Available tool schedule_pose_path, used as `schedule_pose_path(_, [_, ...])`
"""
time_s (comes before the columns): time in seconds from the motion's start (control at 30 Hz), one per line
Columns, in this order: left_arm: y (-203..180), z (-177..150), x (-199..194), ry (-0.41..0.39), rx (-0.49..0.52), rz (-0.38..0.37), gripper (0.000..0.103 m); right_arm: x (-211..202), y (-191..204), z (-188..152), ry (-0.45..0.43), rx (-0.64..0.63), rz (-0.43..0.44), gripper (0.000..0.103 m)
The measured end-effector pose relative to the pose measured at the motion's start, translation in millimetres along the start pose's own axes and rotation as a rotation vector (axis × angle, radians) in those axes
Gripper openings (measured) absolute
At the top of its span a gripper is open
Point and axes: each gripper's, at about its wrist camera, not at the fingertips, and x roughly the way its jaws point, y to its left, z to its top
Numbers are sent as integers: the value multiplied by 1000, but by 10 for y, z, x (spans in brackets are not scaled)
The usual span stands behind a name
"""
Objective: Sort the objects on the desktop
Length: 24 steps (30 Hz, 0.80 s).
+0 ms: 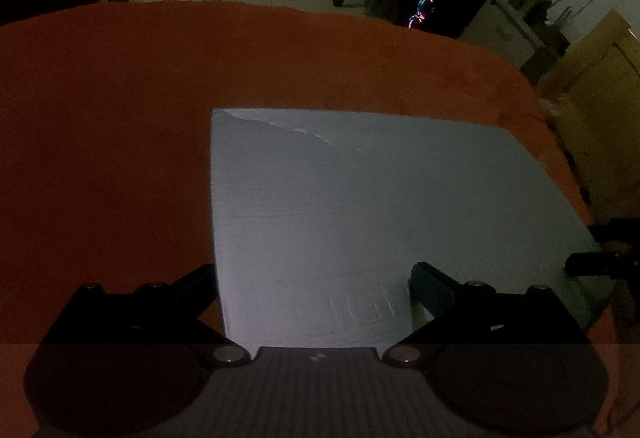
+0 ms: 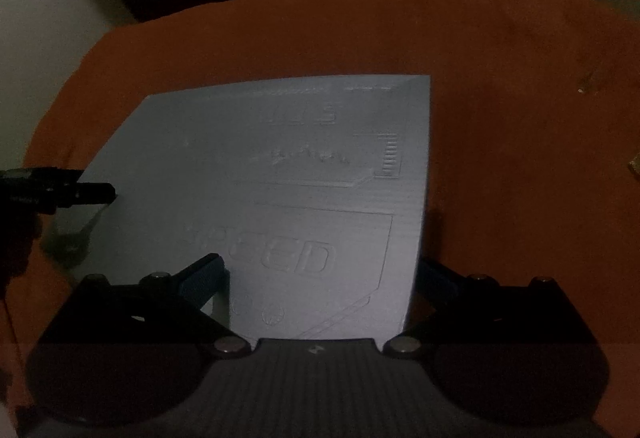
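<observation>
you're working in pretty dim light here, over a table with an orange cloth (image 1: 120,118). starting on the left, your left gripper (image 1: 314,278) is hovering low with its fingers spread wide and gripping nothing; the left finger is sitting over the cloth and the right finger (image 1: 430,290) over the grey mat (image 1: 360,206). that mat is lying flat on the cloth, toward the near side of the table, and raised lettering is showing faintly on it in the right wrist view. moving right, your right gripper (image 2: 322,278) is also standing wide apart and holding nothing, with its left finger (image 2: 202,278) over the mat and the other one just past the mat's right edge. a couple of small bits (image 2: 582,90) are lying on the cloth far right, too dark to tell what.
</observation>
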Motion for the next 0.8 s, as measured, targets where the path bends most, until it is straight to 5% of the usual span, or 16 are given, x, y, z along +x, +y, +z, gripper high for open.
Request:
schedule_pose_path(0.43, [-374, -359, -1055, -42, 13, 45, 102, -368, 384, -546, -37, -46, -1, 103])
schedule_pose_path(0.8, [-457, -1230, -1335, 20, 48, 17, 101, -415, 502, -1375, 16, -54, -10, 103])
